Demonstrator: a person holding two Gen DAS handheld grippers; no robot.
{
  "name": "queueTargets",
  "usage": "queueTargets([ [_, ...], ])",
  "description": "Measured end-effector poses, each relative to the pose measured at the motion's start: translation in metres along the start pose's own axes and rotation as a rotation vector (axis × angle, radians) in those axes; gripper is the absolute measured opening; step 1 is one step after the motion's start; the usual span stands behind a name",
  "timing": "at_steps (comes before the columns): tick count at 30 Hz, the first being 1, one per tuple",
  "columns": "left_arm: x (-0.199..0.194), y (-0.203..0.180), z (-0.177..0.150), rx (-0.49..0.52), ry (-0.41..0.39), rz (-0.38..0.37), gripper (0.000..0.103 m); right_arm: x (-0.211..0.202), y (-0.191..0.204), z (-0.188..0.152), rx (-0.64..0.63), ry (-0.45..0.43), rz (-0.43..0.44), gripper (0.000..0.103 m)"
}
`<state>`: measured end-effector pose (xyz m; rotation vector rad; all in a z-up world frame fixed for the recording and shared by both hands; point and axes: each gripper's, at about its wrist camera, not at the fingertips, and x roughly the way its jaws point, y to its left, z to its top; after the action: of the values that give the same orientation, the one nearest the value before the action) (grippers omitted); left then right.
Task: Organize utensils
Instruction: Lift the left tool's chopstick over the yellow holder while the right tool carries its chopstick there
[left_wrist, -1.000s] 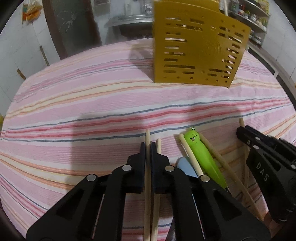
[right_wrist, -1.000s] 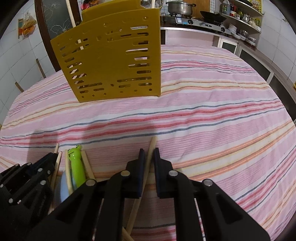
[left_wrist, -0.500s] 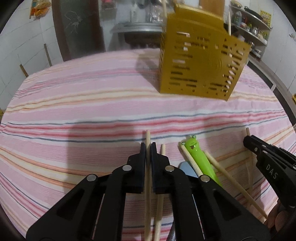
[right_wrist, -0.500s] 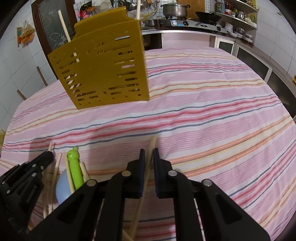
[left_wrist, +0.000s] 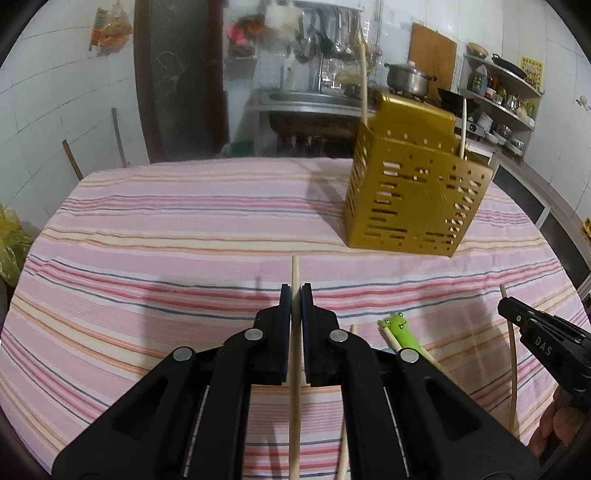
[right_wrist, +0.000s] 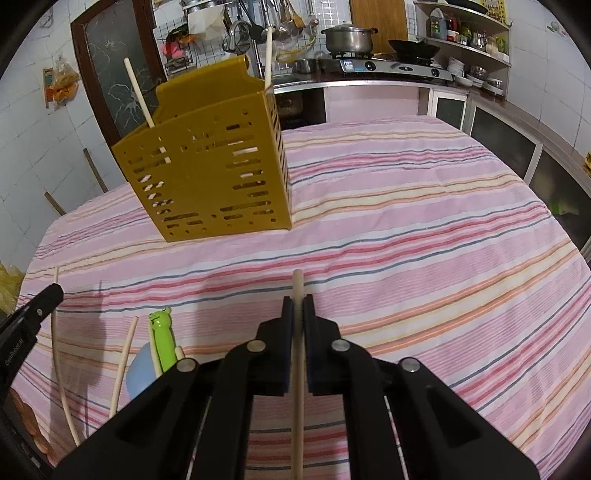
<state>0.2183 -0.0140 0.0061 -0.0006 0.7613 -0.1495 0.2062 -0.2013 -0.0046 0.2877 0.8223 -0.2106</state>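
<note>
- The left gripper (left_wrist: 295, 295) is clamped on a pale wooden chopstick (left_wrist: 294, 369), aimed toward the perforated mustard-yellow plastic utensil holder (left_wrist: 413, 199) at one o'clock.
- The right gripper (right_wrist: 298, 306) pinches a second wooden chopstick (right_wrist: 297, 387), ready for the holder at eleven o'clock.

Pink tablecloth (left_wrist: 184, 236) with red, orange, white and grey stripes, mustard-yellow perforated holder (left_wrist: 413, 199), pale wooden chopsticks (left_wrist: 295, 350), bright green frog-faced utensil (right_wrist: 162, 339), black grippers (right_wrist: 297, 306).

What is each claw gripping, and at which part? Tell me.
The left claw pinches a wooden chopstick close to its far tip. The right claw pinches another chopstick, also close to its far tip.
</note>
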Motion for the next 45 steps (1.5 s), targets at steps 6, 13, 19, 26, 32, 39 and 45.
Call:
queueTargets([
  [6, -0.011, 0.017, 0.005, -0.034, -0.03, -0.006, 0.004, -0.015, -0.001, 0.001, -0.011, -0.041, 0.019, 0.006],
  [13, -0.035, 0.024, 0.012, -0.056, -0.089, -0.04, 0.004, -0.039, -0.002, 0.006, -0.009, -0.125, 0.066, 0.006],
  [19, -0.061, 0.022, 0.016, -0.054, -0.168, -0.051, 0.004, -0.063, -0.002, 0.009, -0.016, -0.24, 0.12, 0.006],
  [26, -0.093, 0.01, 0.017, -0.026, -0.281, -0.041, 0.004, -0.096, -0.001, 0.011, -0.053, -0.411, 0.114, 0.006],
  [32, -0.11, 0.0, 0.023, -0.015, -0.344, -0.065, 0.004, -0.114, 0.001, 0.015, -0.076, -0.512, 0.111, 0.006],
  [39, -0.121, -0.012, 0.045, -0.006, -0.414, -0.101, 0.004, -0.127, 0.003, 0.031, -0.082, -0.61, 0.132, 0.006],
  [45, -0.13, -0.028, 0.092, 0.001, -0.533, -0.143, 0.004, -0.141, 0.009, 0.079, -0.083, -0.708, 0.147, 0.006],
])
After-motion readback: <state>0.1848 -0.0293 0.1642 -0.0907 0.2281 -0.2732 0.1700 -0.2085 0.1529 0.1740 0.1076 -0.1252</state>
